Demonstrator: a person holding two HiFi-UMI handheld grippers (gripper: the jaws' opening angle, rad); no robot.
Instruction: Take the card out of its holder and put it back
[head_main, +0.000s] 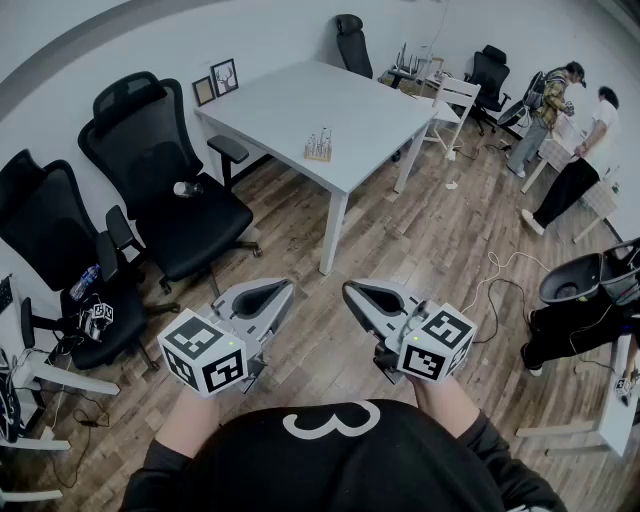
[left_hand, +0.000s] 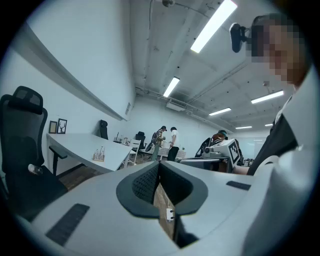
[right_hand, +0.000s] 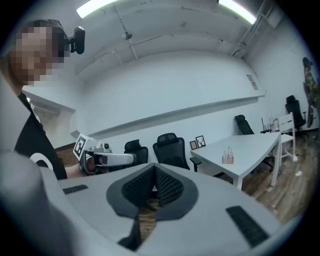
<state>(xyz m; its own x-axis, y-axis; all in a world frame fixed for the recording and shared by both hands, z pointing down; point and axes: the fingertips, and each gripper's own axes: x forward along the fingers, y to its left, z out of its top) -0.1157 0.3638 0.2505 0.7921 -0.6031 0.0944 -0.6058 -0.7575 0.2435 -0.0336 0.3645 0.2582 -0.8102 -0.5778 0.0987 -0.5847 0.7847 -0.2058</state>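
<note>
The card holder (head_main: 318, 148), a small wooden stand with upright clear cards, sits near the front edge of the white table (head_main: 300, 100), far from both grippers. It also shows small in the left gripper view (left_hand: 99, 155) and the right gripper view (right_hand: 228, 157). I hold both grippers close to my body over the wooden floor. The left gripper (head_main: 285, 288) (left_hand: 159, 165) is shut with nothing between its pads. The right gripper (head_main: 350, 291) (right_hand: 154, 168) is shut too and holds nothing. Each gripper shows in the other's view, the right gripper (left_hand: 227, 150) and the left gripper (right_hand: 107, 159).
Two black office chairs (head_main: 160, 170) (head_main: 55, 250) stand at the left along the wall, one with a bottle (head_main: 185, 188) on its seat. Two framed pictures (head_main: 215, 82) lean at the table's far corner. Two people (head_main: 575, 140) stand at the far right. Cables (head_main: 500, 280) lie on the floor.
</note>
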